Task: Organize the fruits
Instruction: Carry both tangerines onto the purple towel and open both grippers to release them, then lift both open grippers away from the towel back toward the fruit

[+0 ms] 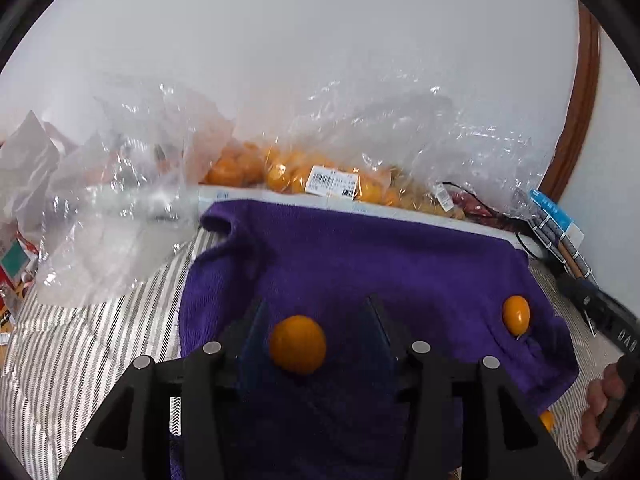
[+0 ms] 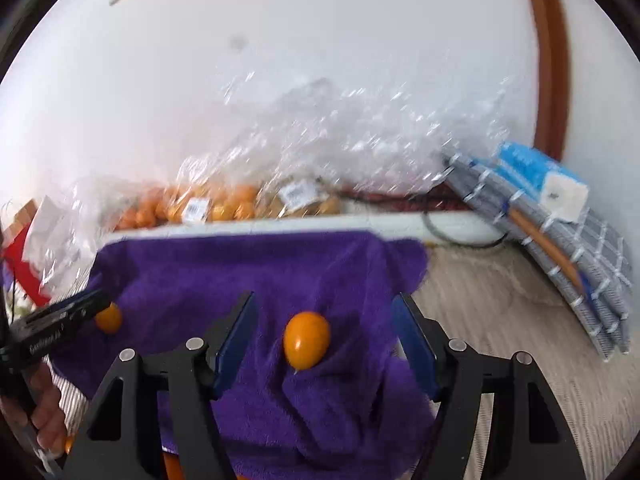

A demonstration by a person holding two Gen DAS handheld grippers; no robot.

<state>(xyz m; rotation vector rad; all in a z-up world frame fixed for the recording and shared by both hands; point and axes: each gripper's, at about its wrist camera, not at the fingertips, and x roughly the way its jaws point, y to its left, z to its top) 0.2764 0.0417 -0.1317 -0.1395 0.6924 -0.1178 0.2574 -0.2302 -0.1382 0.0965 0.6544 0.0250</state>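
Black fingers of the left gripper (image 1: 316, 332) stand spread on either side of a round orange fruit (image 1: 297, 345) lying on a purple towel (image 1: 400, 264); the left pad sits just beside the fruit, the right pad clearly apart, and whether the near pad touches it cannot be told. On the right half of the towel, the right gripper (image 2: 325, 340) has its blue-padded fingers spread wide, with an oval orange fruit (image 2: 306, 341) resting in a fold of the cloth between them, touching neither pad. That same oval fruit (image 1: 516, 315) shows near the towel's right edge in the left wrist view. The towel covers a striped cloth (image 1: 80, 340). Along the towel's far edge, against a white wall, a clear plastic bag (image 1: 312, 176) holds many more orange fruits and bears a barcode label (image 1: 332, 185). Beyond the towel's right corner, grey woven mats (image 2: 560, 248) lean against the wall.
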